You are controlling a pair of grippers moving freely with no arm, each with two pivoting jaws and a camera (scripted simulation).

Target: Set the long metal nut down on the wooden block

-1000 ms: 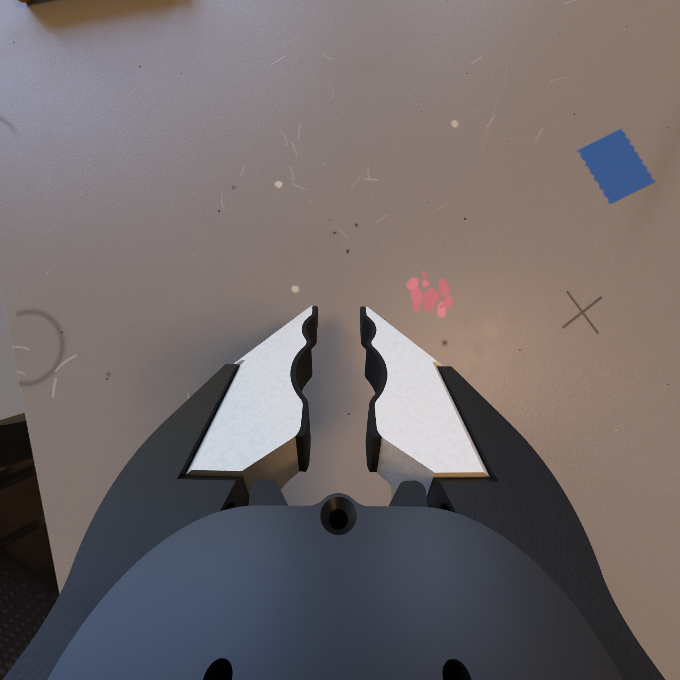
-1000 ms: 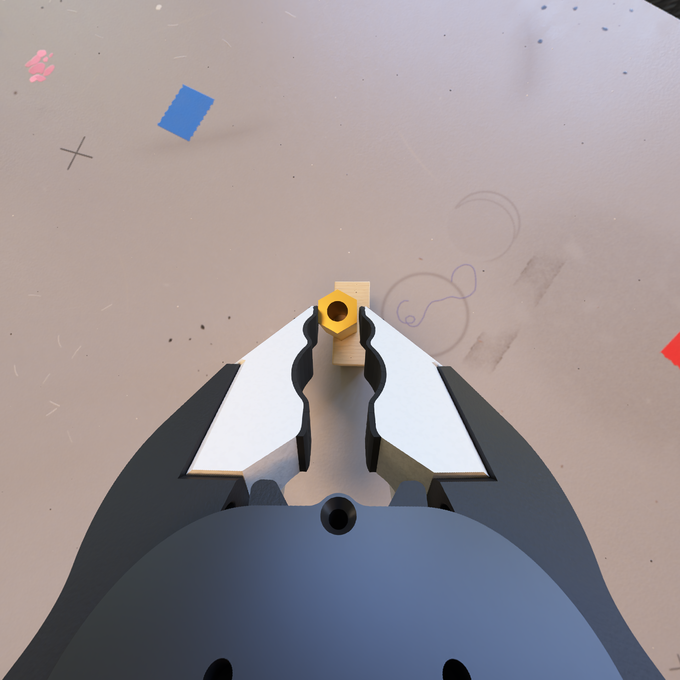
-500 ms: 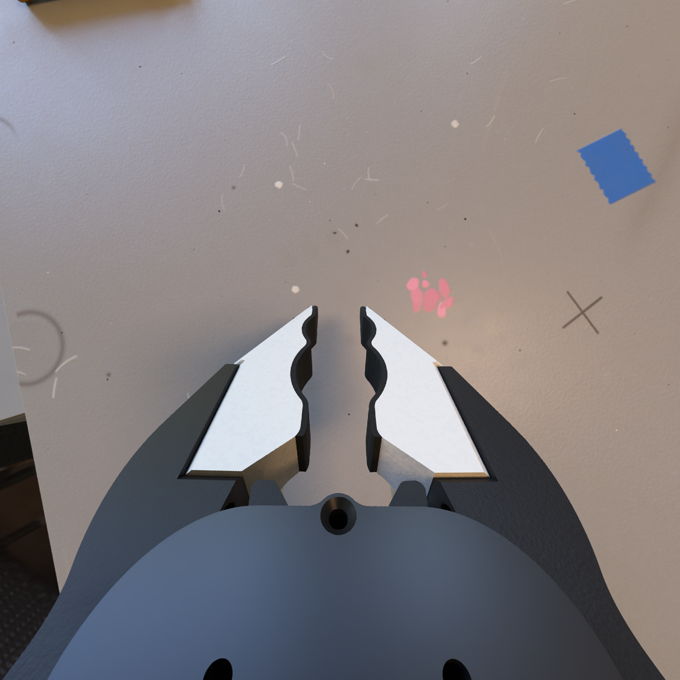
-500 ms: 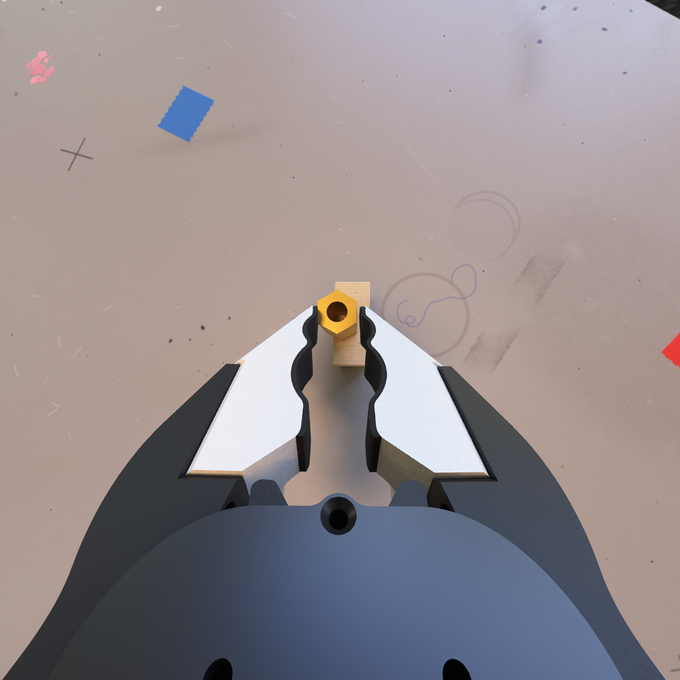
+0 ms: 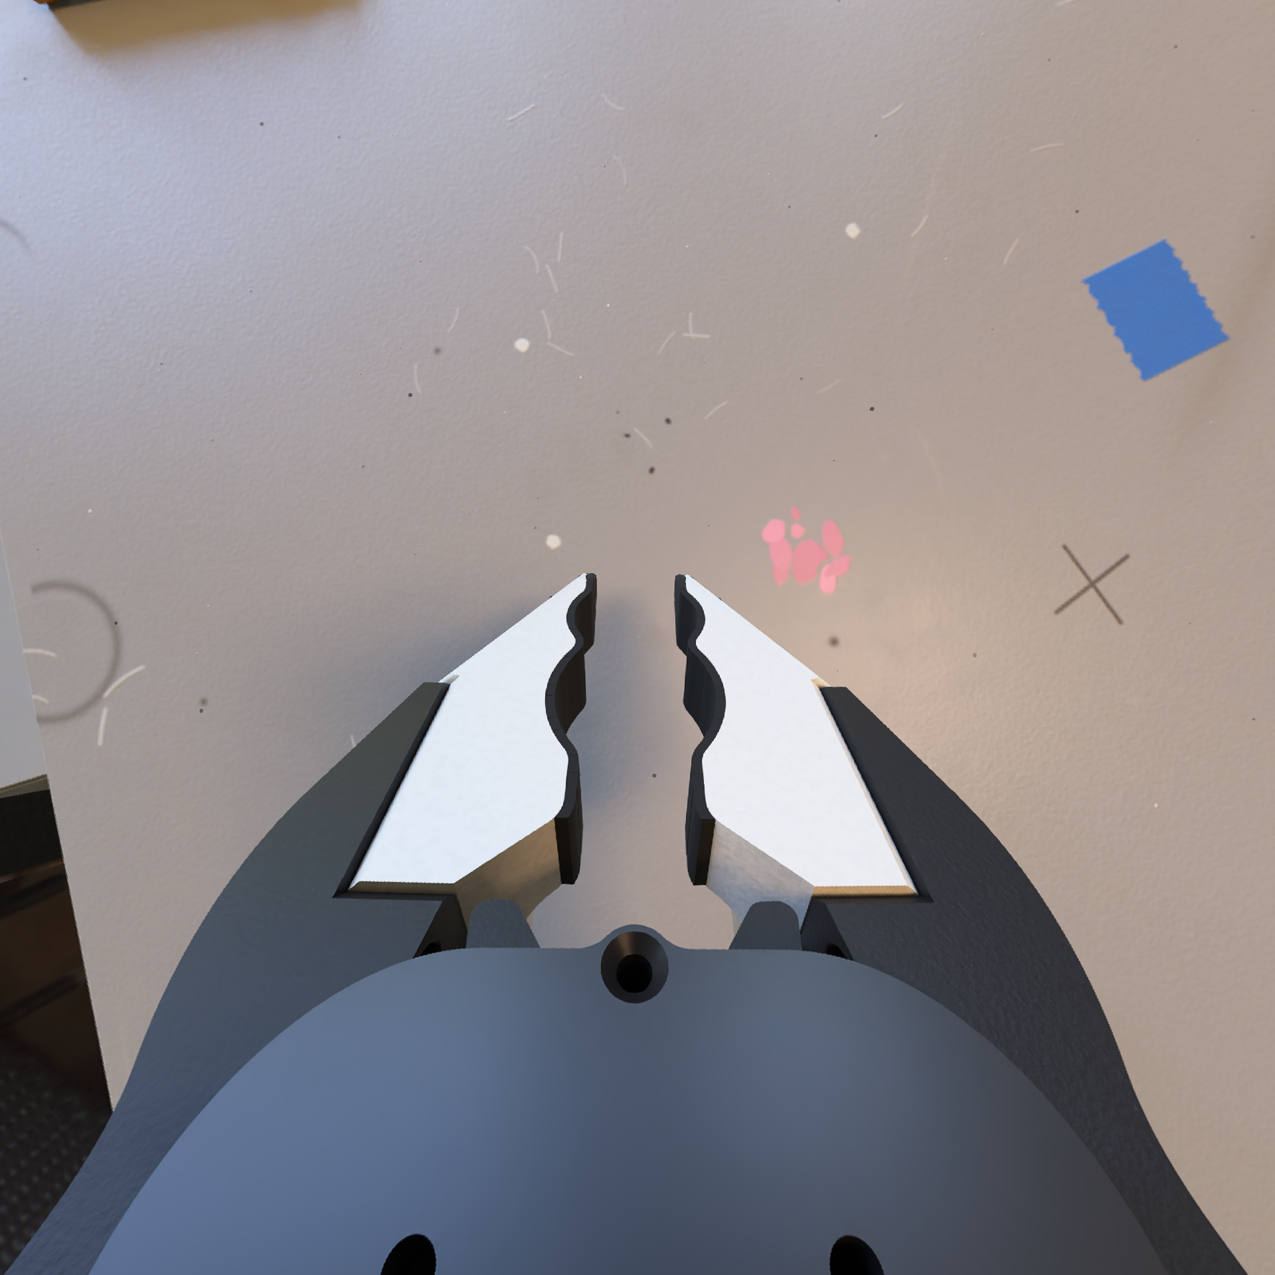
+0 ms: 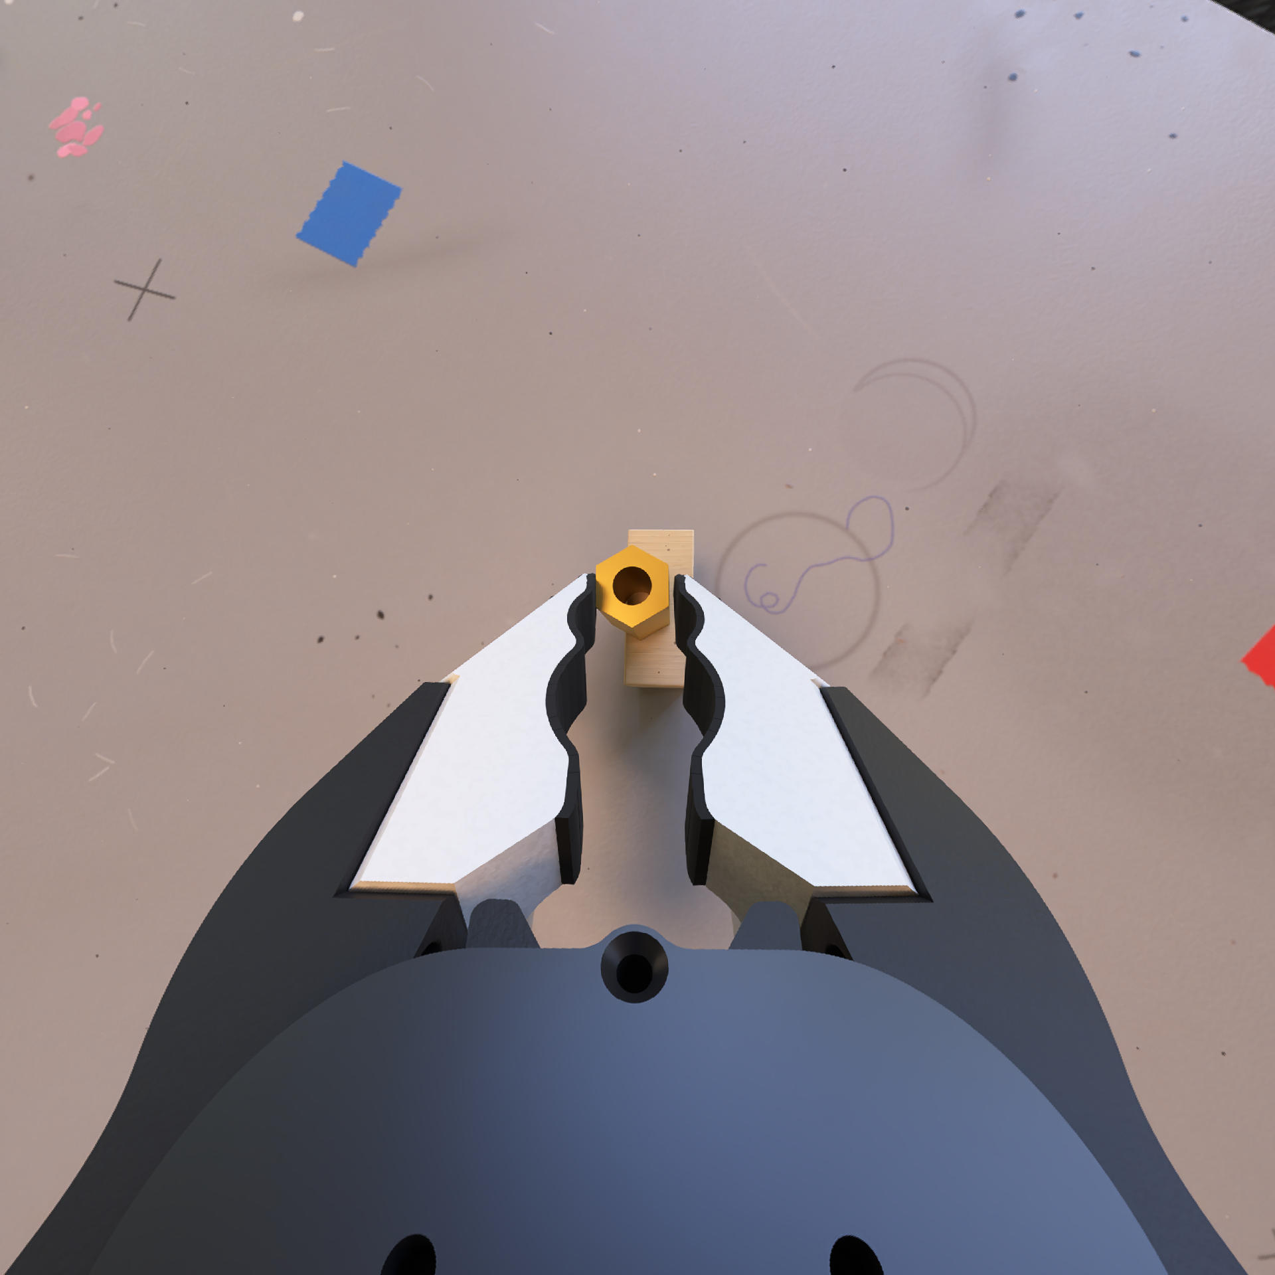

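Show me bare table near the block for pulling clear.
Bare on both sides of the wooden block: leftward toward the blue patch, rightward toward the red patch. Crowded only at the right tool, around the long metal nut.

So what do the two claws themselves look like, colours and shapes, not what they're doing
Both look alike. The left claw and the right claw each have a rounded dark blue-grey body with a small round hole at its front centre and two holes near the bottom edge. Two dark grey arms spread forward from it, carrying white, tapering fingers edged with wavy black pads. No cables or markings show.
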